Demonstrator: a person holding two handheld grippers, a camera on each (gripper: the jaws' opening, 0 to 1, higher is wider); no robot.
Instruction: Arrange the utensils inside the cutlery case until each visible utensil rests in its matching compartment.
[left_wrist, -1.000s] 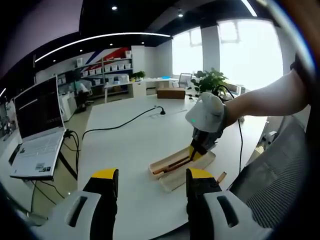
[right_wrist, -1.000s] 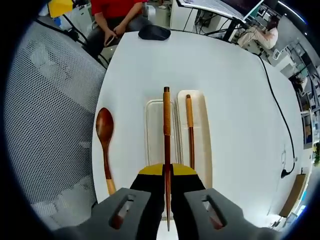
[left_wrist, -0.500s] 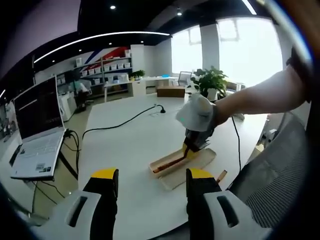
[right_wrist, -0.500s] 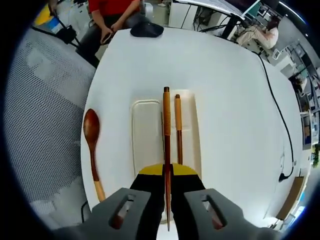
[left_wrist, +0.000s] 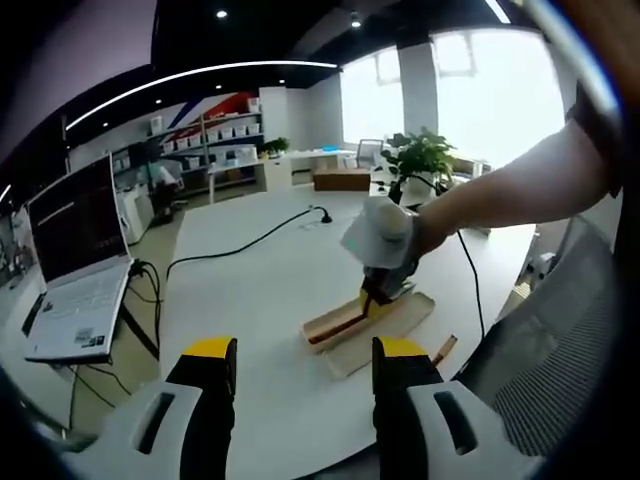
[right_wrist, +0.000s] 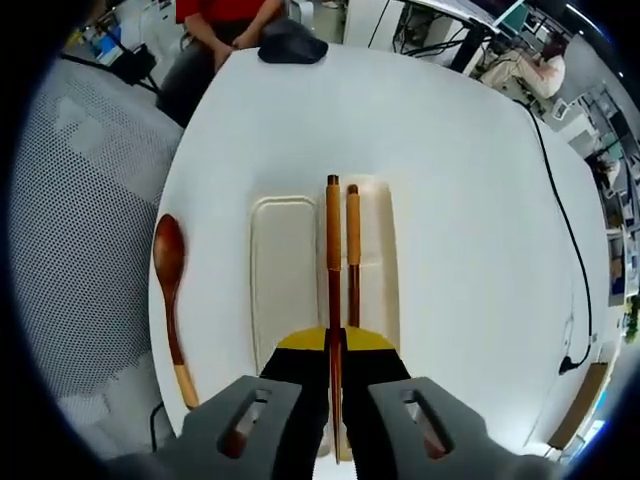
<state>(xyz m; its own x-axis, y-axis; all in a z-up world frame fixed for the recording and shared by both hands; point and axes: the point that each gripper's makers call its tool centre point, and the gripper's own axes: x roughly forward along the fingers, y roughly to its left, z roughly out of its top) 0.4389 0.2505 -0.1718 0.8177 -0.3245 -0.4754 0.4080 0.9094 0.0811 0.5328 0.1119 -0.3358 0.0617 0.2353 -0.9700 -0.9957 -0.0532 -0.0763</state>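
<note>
Since a second ago, the right gripper (left_wrist: 378, 296) has carried its chopstick (right_wrist: 333, 270) sideways over the case (left_wrist: 368, 318), seen beyond the left gripper (left_wrist: 305, 358), whose fingers stand apart holding nothing. From the right gripper view, closed fingers (right_wrist: 302, 375) pinch the chopstick just beside a second chopstick (right_wrist: 353, 250) lying in the case's right compartment; a wooden spoon (right_wrist: 170, 290) lies on the white table (right_wrist: 450, 200), well left of the fingers.

you are looking at a cream cutlery case (right_wrist: 283, 262) lying open on the white table. one wooden chopstick (right_wrist: 353, 250) is lying in its right compartment; another chopstick (right_wrist: 333, 260) is hanging above it. a wooden spoon (right_wrist: 170, 290) is lying outside, left of the case.
</note>
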